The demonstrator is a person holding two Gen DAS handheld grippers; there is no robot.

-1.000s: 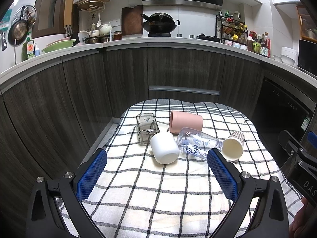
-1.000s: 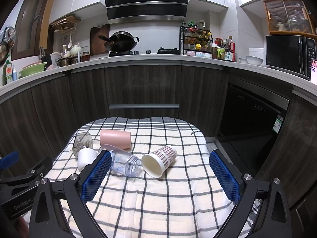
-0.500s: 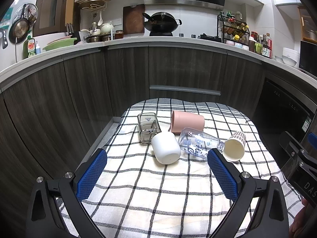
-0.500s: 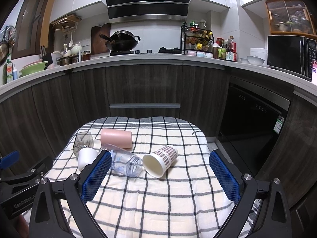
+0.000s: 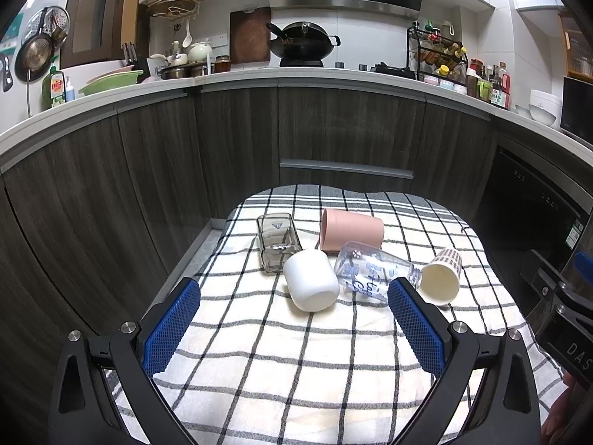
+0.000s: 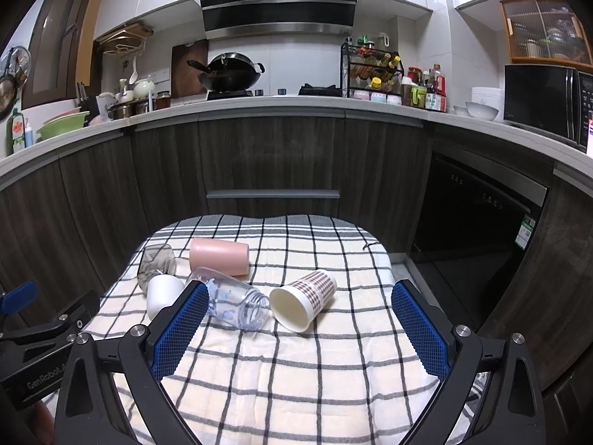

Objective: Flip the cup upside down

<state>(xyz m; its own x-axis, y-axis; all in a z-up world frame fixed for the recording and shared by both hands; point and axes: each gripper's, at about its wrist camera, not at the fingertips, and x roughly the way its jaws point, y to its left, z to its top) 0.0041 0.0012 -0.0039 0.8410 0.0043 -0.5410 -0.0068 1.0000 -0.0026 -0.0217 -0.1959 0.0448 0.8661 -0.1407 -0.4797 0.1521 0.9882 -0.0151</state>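
Note:
Several cups lie on their sides on a checked cloth (image 5: 296,363): a white cup (image 5: 310,284), a pink cup (image 5: 352,230), a square clear glass (image 5: 277,245), a clear printed bottle-shaped cup (image 5: 372,271) and a checked paper cup (image 5: 441,276). They also show in the right wrist view: paper cup (image 6: 304,299), clear cup (image 6: 233,298), pink cup (image 6: 219,256), white cup (image 6: 162,293), glass (image 6: 155,264). My left gripper (image 5: 292,311) is open and empty, near side of the white cup. My right gripper (image 6: 298,309) is open and empty, in front of the paper cup.
The cloth (image 6: 296,371) covers a small table that stands before dark wood cabinets (image 5: 237,141). A dishwasher front (image 6: 478,215) is on the right. The counter above holds a wok (image 5: 302,42), a spice rack (image 5: 437,52) and dishes.
Both grippers have stayed open and nearly still; the view has drifted very slightly. The cups have not moved.

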